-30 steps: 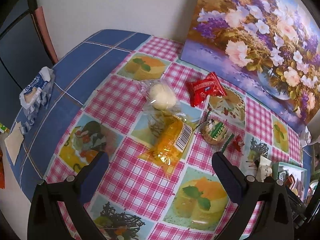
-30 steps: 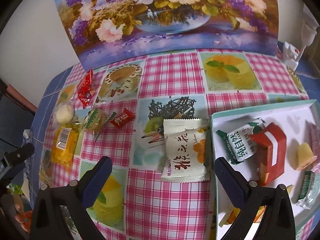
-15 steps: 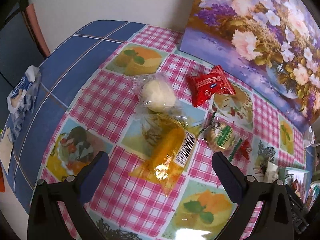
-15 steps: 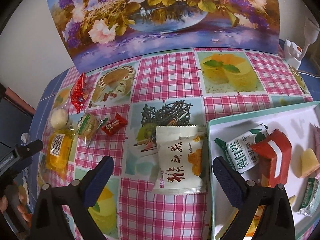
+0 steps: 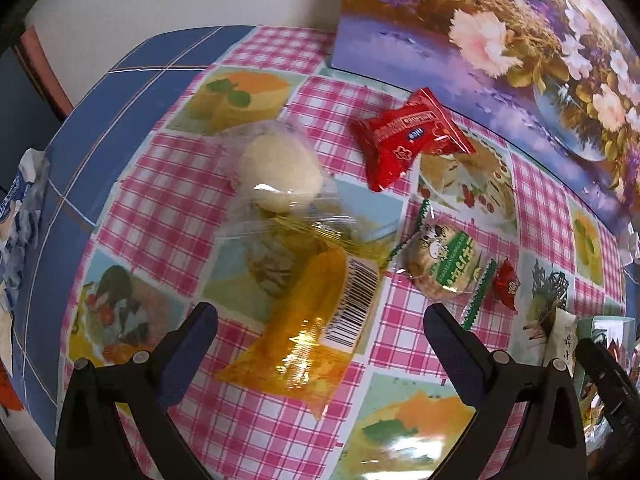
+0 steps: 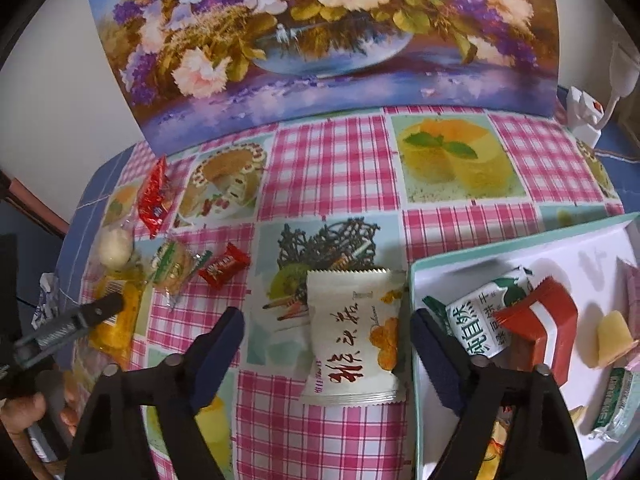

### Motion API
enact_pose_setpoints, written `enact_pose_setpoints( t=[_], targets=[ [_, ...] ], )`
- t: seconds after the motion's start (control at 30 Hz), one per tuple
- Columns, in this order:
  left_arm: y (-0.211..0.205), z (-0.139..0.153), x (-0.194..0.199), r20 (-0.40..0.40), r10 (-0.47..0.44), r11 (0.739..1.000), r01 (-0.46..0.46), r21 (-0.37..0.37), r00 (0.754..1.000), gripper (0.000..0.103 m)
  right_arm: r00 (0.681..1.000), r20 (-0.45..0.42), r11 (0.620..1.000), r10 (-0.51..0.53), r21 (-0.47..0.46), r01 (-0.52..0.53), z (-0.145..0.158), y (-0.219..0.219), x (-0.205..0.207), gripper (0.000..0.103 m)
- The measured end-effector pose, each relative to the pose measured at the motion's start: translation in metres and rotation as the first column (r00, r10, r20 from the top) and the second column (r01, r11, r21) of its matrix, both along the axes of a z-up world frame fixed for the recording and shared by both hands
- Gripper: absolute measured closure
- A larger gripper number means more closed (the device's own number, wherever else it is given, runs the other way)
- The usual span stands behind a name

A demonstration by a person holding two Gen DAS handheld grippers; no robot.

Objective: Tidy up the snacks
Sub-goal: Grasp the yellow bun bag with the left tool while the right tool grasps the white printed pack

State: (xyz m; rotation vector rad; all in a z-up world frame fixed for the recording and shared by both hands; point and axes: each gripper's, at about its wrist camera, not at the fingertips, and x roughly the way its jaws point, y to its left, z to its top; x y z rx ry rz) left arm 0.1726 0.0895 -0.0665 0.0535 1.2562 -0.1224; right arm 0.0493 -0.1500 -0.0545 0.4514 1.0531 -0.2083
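My left gripper is open, low over an orange snack packet with a barcode; the packet lies between the fingers, untouched. Beyond it lie a clear-wrapped pale bun, a red packet, a green-labelled round cracker and a small red candy. My right gripper has its jaws closing around a white packet with red writing; its pads stand apart from the packet. A white tray with a teal rim on the right holds several snacks.
A flower painting leans against the wall at the table's back edge. The checked tablecloth covers the table. A white power adapter sits at the far right. A tissue pack lies at the left edge.
My left gripper has come down and closer over the orange packet. The right gripper's jaws have narrowed around the white packet, which now sits nearer between them.
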Motion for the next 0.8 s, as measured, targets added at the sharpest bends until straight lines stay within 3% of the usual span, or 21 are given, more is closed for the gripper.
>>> enact_pose_setpoints(
  t=[0.3, 0.47, 0.8],
  targets=[
    [-0.002, -0.006, -0.002, -0.026, 0.004, 0.999, -0.005, -0.038, 1.0, 0.001, 0.999, -0.03, 0.999, 0.025, 0.022, -0.025, -0.009, 0.005, 0.003, 0.025],
    [0.002, -0.008, -0.001, -0.038, 0.027, 0.994, -0.031, -0.108, 0.999, 0.001, 0.998, -0.053, 1.0, 0.019, 0.011, -0.018, -0.017, 0.005, 0.003, 0.025],
    [0.005, -0.008, -0.002, -0.046, 0.037, 0.991, -0.043, -0.128, 0.998, 0.007, 0.996, -0.046, 0.996, 0.077, 0.043, -0.075, -0.015, 0.022, 0.008, 0.025]
  ],
)
